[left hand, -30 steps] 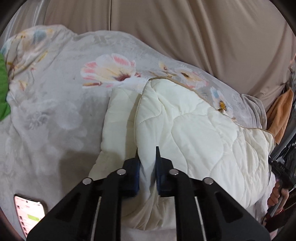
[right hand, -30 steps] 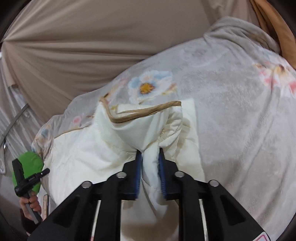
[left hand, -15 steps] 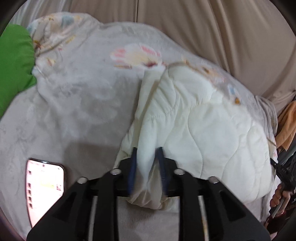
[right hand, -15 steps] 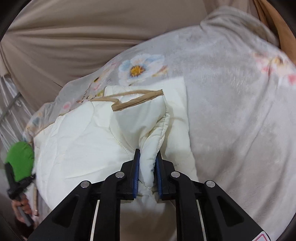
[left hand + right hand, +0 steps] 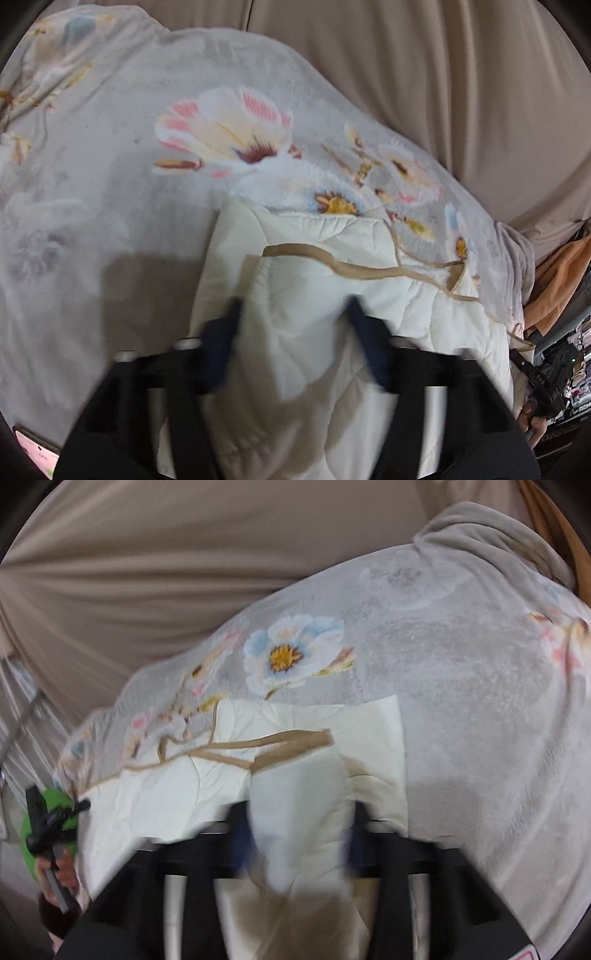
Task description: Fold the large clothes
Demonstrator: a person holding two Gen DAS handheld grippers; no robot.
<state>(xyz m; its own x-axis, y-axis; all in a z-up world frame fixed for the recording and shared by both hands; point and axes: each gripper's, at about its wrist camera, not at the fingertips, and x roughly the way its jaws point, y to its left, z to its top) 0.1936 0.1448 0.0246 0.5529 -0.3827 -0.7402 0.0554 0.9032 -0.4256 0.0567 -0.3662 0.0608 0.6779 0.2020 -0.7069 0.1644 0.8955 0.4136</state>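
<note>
Left wrist view, lower centre: my left tongs (image 5: pixel 293 314) have sprung apart off the quilt (image 5: pixel 314 350); my right tongs (image 5: pixel 301 819) gape too. Fold laid, I judge.

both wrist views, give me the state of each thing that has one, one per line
left tool: open, fingers either side of the quilt fold
right tool: open, fold between its fingers
cream quilt: folded over, tan trim on top, lying on the blanket
floral blanket: spread flat under the quilt
phone: screen lit
</note>
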